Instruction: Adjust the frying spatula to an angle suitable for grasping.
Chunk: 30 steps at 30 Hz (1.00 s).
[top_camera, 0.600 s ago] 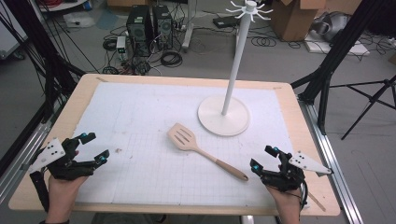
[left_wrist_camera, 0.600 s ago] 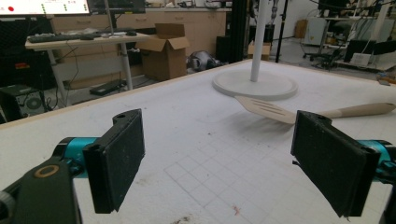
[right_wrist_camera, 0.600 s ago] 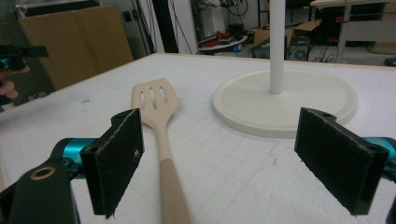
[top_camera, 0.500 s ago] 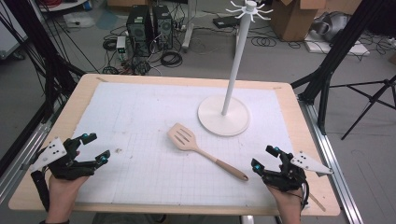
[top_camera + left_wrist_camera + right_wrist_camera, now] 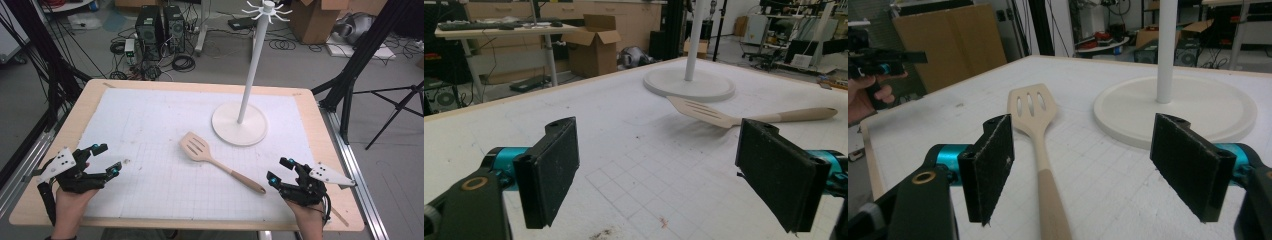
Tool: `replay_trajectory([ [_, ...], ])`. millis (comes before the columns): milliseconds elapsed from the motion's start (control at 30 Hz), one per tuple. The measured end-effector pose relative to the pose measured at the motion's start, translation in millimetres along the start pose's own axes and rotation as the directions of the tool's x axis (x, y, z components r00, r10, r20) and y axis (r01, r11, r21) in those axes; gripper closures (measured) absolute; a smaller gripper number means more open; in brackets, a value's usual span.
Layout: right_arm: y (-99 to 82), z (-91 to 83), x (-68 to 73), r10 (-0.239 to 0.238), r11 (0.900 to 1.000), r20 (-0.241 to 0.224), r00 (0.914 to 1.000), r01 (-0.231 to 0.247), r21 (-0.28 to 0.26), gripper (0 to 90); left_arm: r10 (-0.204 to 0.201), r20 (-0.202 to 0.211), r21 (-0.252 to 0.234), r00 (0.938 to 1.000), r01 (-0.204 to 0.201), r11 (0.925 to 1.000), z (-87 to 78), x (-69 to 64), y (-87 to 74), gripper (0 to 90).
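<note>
Right gripper (image 5: 278, 170) wide open, empty, near spatula (image 5: 216, 161) handle; left gripper (image 5: 107, 159) same. Slide jaws around handle, squeeze gently; probably hang on stand (image 5: 240, 124).

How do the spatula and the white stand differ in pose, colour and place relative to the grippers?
The spatula lies flat on the mat; the stand rises upright from a round base. The spatula is pale wood with a slotted blade; the stand is white with hooks at its top. The spatula's handle end points toward the right gripper; the stand sits farther back. Both rest on the mat untouched, with both grippers open.
</note>
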State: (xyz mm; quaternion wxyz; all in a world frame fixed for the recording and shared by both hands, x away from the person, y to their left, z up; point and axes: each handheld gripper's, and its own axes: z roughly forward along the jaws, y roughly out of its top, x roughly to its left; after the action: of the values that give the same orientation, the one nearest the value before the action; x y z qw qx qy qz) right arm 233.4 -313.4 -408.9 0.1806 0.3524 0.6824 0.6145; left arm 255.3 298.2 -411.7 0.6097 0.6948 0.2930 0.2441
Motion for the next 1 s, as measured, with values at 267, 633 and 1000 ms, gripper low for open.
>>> replay_trajectory([
  [267,-2.1,1.6,15.2,-0.048,0.9984,-0.031,0.9983,0.049,0.026,44.8,0.003,0.003,0.003,1.0,-0.003,1.0,-1.1,-2.0,-0.4,18.5],
  [633,-11.3,14.4,32.2,-0.09,0.9836,-0.089,0.9919,0.103,0.148,70.8,-0.002,0.001,0.005,1.0,0.002,1.0,-3.5,-1.4,-0.6,19.1],
  [1000,-25.0,22.6,38.4,-0.101,0.962,-0.136,0.9856,0.131,0.24,87.4,-0.007,0.012,0.01,0.9999,0.007,0.9999,-1.8,-3.0,-1.5,19.2],
])
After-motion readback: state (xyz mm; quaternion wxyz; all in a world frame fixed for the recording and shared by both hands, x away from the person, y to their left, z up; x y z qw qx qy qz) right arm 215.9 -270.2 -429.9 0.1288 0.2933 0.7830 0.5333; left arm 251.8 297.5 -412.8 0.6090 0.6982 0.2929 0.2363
